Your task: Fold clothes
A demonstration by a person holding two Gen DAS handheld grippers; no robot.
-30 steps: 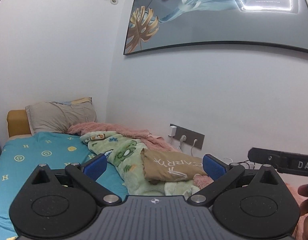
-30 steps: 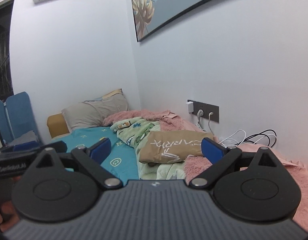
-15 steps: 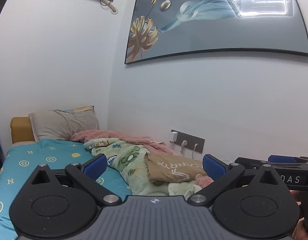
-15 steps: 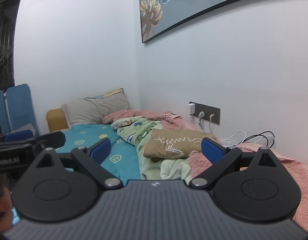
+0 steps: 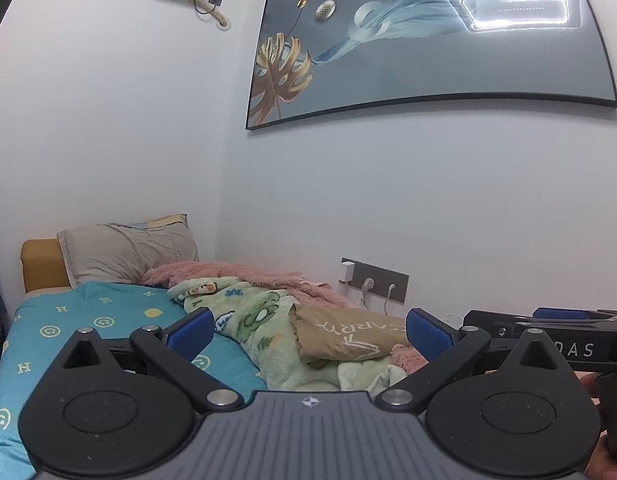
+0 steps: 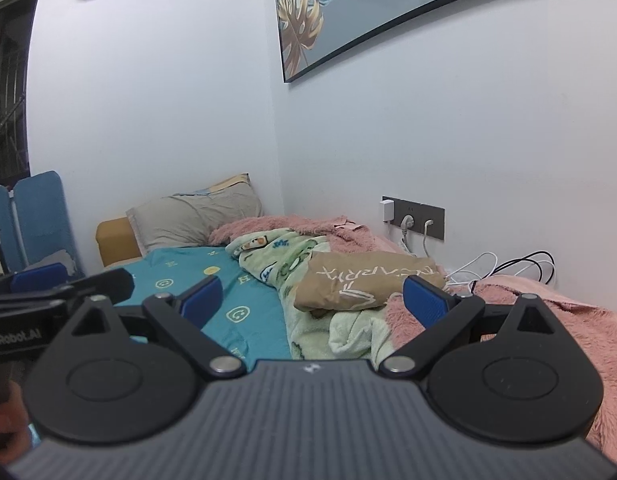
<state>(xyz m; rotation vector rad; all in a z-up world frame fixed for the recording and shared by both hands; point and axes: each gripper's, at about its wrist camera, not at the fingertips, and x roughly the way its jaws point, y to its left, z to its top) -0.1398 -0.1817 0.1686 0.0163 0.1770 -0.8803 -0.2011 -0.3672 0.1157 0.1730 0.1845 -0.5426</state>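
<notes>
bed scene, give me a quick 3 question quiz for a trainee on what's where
1. True or false: the left gripper is shut on the tan garment.
2. What does the tan garment lie on? A) the grey pillow B) the green cartoon blanket C) the teal sheet
3. Fill in: the plugs in the wall socket panel sit just above the ____ fleece blanket.

Key
1. False: both it and the right gripper are open, holding nothing.
2. B
3. pink
</notes>
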